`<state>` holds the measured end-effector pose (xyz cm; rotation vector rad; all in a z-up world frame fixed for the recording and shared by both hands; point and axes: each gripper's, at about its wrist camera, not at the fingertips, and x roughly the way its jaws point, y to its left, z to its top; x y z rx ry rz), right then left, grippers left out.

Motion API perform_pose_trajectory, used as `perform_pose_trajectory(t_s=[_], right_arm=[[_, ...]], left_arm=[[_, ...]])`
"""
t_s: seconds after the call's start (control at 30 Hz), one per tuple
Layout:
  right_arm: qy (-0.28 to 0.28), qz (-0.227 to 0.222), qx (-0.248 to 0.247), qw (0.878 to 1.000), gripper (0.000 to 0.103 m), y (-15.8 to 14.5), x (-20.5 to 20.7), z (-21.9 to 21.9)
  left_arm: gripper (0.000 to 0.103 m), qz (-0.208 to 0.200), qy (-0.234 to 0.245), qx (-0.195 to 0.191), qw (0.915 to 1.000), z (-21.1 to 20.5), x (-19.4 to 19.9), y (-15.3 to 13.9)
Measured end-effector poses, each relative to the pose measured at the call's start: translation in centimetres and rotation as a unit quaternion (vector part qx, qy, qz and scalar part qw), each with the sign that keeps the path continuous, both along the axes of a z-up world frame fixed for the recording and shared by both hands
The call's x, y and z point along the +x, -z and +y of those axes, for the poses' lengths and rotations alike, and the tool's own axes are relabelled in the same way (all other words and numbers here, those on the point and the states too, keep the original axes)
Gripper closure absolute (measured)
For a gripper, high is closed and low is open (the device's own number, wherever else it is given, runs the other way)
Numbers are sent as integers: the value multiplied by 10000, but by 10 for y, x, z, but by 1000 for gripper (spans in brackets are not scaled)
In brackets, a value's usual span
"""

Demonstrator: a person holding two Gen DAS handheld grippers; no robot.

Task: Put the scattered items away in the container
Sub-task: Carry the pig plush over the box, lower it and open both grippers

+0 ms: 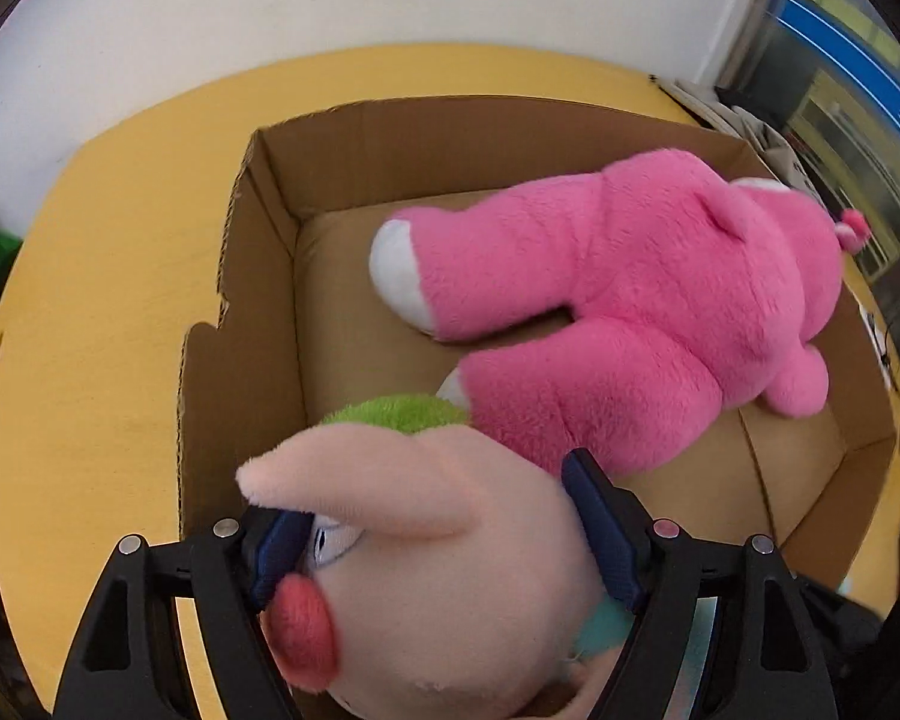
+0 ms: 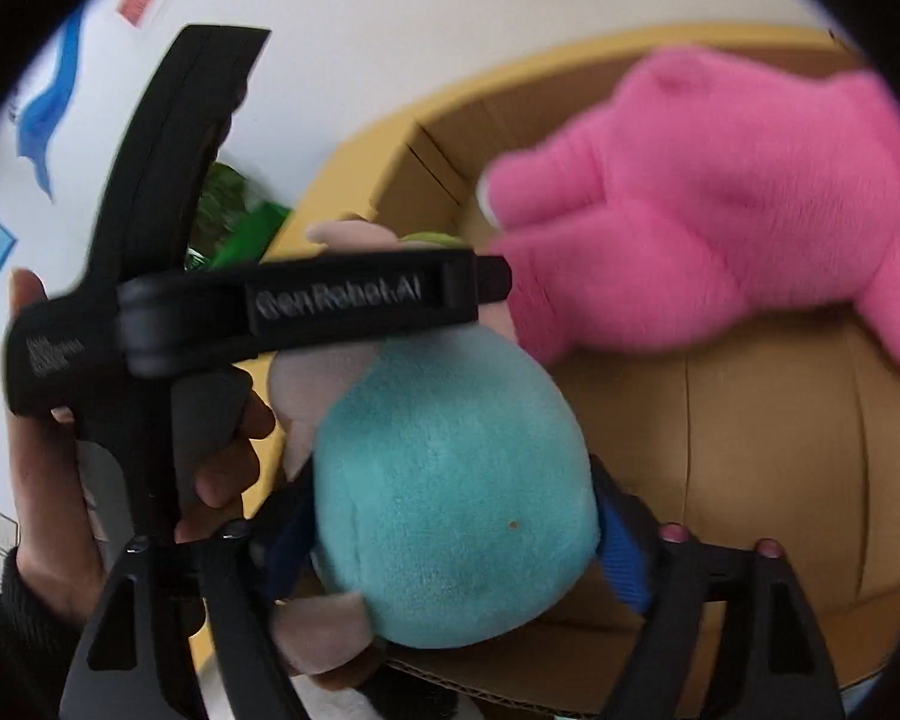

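Plush doll (image 1: 426, 564), peach head and teal body, hangs over the near edge of the cardboard box (image 1: 270, 192) on the yellow bench (image 1: 90, 300). Left tool (image 1: 444, 546) clamps the head; right tool (image 2: 450, 516) straddles the body, grip uncertain. The doll's long axis runs between them, and a pink plush (image 1: 630, 300) already lies inside.

The pink plush (image 2: 720, 228) is motion-blurred and cut off by the right edge; the cardboard box (image 2: 750, 450) beneath it is partly hidden.
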<state>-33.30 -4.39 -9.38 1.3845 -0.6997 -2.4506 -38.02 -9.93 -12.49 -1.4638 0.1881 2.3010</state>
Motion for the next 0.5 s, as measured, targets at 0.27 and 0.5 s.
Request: perform_pose_trajectory(t_s=[0.27,0.5], right_arm=[[-675,580,236,9958,50,-37,33,29],[-1528,187,733,9853,88,-16,21,-12]], left_arm=[[17,-168,50,-185,9997,4,-5,-5],[18,134,-139,-112,9998,6,-5,-15]])
